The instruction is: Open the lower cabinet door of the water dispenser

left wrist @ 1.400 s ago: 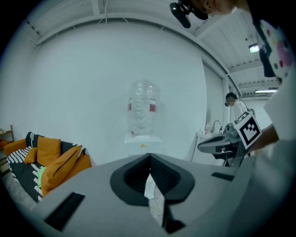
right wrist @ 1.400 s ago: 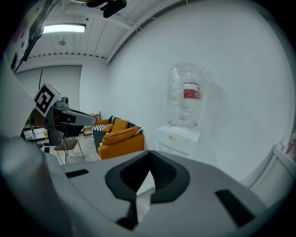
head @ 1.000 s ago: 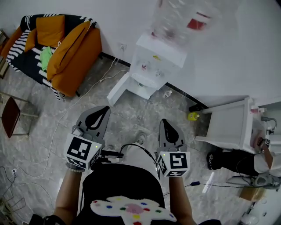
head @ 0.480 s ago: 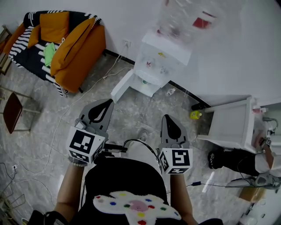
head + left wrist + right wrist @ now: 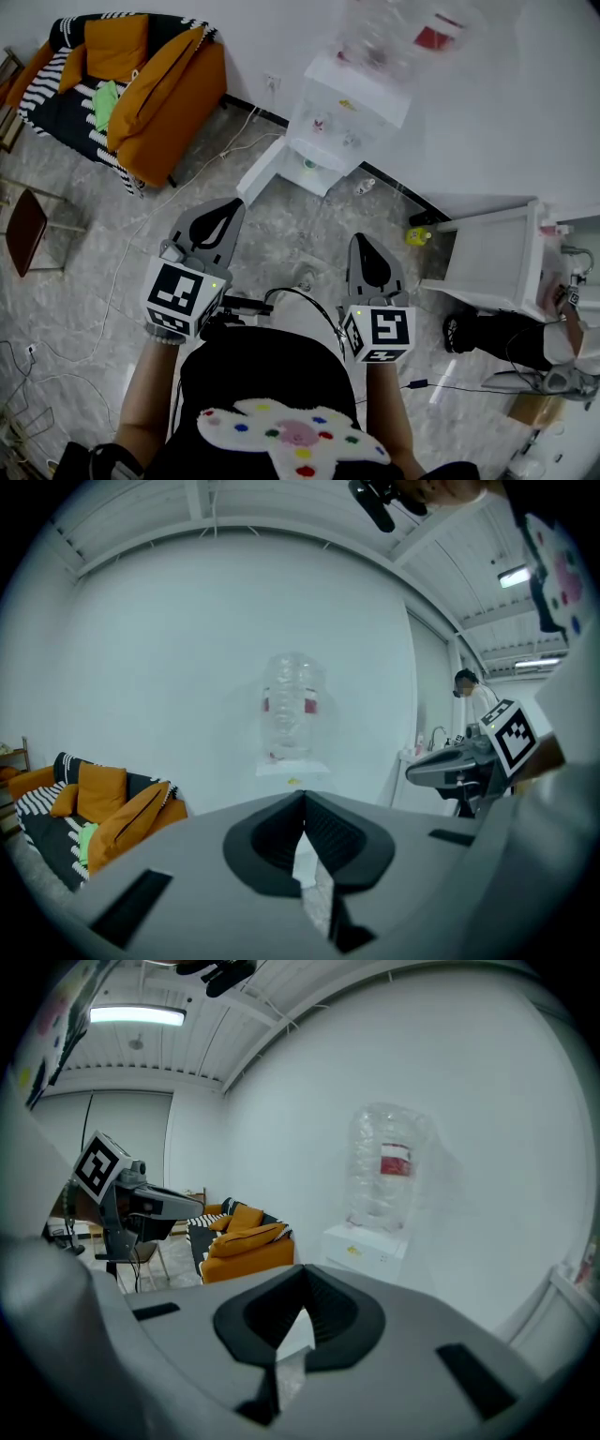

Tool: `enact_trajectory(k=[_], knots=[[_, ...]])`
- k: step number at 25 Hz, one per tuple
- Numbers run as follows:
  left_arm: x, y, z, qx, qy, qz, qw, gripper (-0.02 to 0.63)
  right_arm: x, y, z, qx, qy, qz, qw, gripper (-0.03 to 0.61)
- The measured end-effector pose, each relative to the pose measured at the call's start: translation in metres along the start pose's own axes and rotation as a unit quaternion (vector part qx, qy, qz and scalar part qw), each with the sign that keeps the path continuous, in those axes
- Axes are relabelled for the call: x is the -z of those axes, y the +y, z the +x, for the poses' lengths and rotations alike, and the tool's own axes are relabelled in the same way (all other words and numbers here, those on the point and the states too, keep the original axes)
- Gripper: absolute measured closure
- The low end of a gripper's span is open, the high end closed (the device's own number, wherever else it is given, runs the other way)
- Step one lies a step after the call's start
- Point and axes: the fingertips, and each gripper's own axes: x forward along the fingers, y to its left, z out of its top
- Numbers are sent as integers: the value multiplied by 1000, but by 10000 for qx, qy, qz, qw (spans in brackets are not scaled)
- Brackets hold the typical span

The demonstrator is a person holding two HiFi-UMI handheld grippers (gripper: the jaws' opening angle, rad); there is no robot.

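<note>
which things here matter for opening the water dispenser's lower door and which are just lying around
For the job: water dispenser, lower cabinet door, left gripper, right gripper.

Just lying about: orange sofa, brown stool, small yellow object, white table.

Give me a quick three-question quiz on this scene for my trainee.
1. True or false: the left gripper and the right gripper both have their jaws shut on nothing.
2. What stands on top of the water dispenser? A) a kettle B) a clear bottle C) a box
3. Fill in: in the head view, the orange sofa lies to the dispenser's ____.
Key: 1 true; 2 B; 3 left.
</note>
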Motion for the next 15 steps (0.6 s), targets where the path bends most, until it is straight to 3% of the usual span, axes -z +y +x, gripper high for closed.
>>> enact_trajectory(k=[15], knots=[[8, -8, 2, 103, 82, -37, 9999, 601, 4, 0, -5, 32, 97, 10, 9999, 575]])
